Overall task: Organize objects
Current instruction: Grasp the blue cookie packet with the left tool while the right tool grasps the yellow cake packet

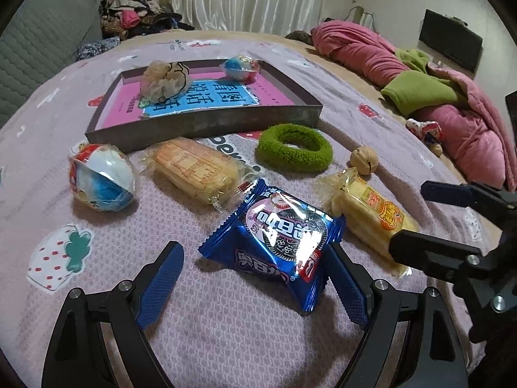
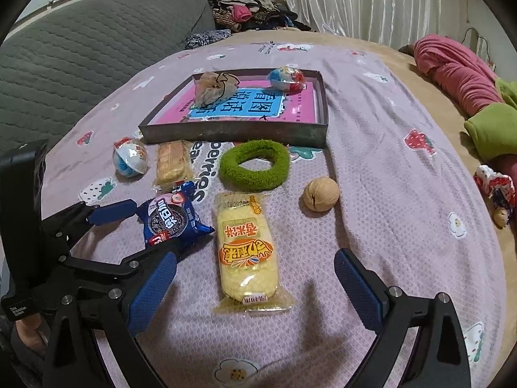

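Note:
A shallow grey box (image 1: 206,123) (image 2: 232,134) with a pink and blue book inside holds a beige scrunchie (image 1: 164,79) (image 2: 215,89) and a wrapped ball toy (image 1: 240,67) (image 2: 286,78). In front lie a second ball toy (image 1: 101,176) (image 2: 131,160), a clear-wrapped cake (image 1: 197,169) (image 2: 171,161), a green scrunchie (image 1: 292,147) (image 2: 253,165), a walnut (image 1: 363,160) (image 2: 321,193), a blue cookie packet (image 1: 278,242) (image 2: 173,218) and a yellow rice-cracker packet (image 1: 371,213) (image 2: 247,252). My left gripper (image 1: 255,274) (image 2: 152,229) is open around the blue packet. My right gripper (image 2: 255,274) (image 1: 410,216) is open around the yellow packet.
Everything lies on a pink printed bedspread (image 2: 387,168). A grey quilted headboard (image 2: 80,51) is at the left, a clothes pile (image 2: 248,9) at the back, and pink and green bedding (image 1: 420,74) at the right. A small wrapped item (image 2: 496,190) lies near the right edge.

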### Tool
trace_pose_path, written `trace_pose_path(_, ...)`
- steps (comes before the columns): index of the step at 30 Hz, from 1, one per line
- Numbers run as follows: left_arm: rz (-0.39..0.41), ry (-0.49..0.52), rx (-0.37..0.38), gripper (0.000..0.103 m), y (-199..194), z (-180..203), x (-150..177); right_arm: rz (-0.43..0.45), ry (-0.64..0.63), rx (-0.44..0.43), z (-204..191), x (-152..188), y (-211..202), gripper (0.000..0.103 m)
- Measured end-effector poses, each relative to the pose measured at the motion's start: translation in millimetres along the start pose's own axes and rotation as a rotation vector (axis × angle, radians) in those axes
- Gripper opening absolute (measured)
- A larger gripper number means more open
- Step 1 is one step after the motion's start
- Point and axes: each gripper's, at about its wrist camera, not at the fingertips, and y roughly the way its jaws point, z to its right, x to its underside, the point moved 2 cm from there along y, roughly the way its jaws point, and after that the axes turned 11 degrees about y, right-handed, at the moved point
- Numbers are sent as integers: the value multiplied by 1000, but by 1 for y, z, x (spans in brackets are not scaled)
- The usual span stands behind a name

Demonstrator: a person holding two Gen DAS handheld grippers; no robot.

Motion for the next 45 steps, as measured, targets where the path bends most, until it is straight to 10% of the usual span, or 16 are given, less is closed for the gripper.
trace_pose_path(15, -21, 29, 56, 89, 15, 1, -4, -77, 55, -48, -1, -4, 28, 87)
trace_pose_path(27, 1, 3, 97, 88, 14, -5, -4, -113, 118, -113, 11, -5, 31, 52)
trace_pose_path(45, 8, 6, 126, 53, 11, -1, -5, -114, -6, -59, 0, 3, 31, 39)
